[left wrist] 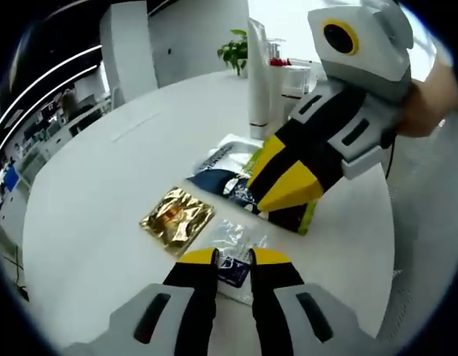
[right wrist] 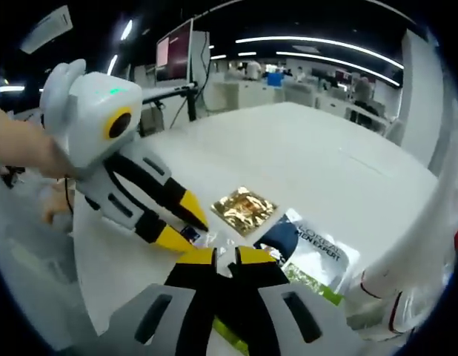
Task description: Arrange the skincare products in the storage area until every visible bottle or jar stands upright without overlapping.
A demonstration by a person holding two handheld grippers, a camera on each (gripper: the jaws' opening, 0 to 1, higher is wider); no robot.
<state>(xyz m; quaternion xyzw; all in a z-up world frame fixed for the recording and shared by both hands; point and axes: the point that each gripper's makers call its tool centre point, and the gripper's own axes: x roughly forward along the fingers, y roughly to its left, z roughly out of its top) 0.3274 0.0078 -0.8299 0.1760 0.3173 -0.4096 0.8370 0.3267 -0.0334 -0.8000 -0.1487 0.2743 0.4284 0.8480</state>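
Flat skincare sachets lie on the white round table (left wrist: 103, 170): a gold foil sachet (left wrist: 177, 219) (right wrist: 244, 208), a white and dark blue sachet (left wrist: 221, 167) (right wrist: 310, 248), a green-edged packet (left wrist: 307, 219) (right wrist: 310, 285) and a small clear sachet (left wrist: 233, 241). My left gripper (left wrist: 234, 256) (right wrist: 192, 231) is shut on the near edge of the clear sachet. Coming in from the right, my right gripper (left wrist: 277, 194) (right wrist: 225, 256) has its jaws together, tips just above the sachets, with the green-edged packet under its fingers. White tubes and bottles (left wrist: 259, 74) stand upright at the back.
A potted plant (left wrist: 235, 52) stands behind the upright bottles. A white bottle (right wrist: 385, 297) sits near the right gripper's right side. A hand (left wrist: 429, 104) holds the right gripper. The table (right wrist: 325, 156) spreads wide beyond the sachets. Desks and monitors fill the room behind.
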